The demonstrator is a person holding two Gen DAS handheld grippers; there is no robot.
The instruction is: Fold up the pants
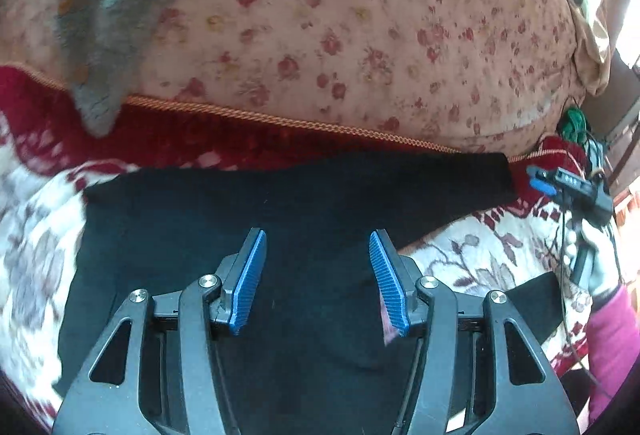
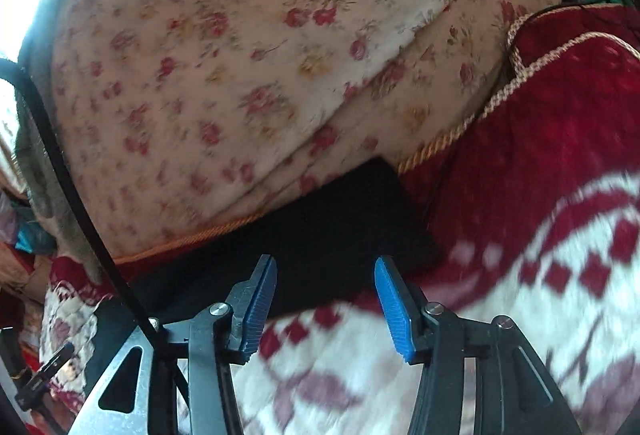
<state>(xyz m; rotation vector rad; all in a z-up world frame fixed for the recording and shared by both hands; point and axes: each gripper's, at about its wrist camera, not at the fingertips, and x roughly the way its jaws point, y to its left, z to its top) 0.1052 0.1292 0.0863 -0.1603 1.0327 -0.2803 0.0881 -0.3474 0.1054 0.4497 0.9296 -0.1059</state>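
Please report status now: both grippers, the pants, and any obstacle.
Left gripper open, empty, over black pants. Right gripper open, empty, near pant end. Pants flat on blanket. No obstacle on them.

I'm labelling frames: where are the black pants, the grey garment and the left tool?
black pants (image 1: 280, 203), left wrist view, flat middle.
grey garment (image 1: 108, 35), left wrist view, hanging part.
left tool (image 1: 318, 271), left wrist view, between fingertips.
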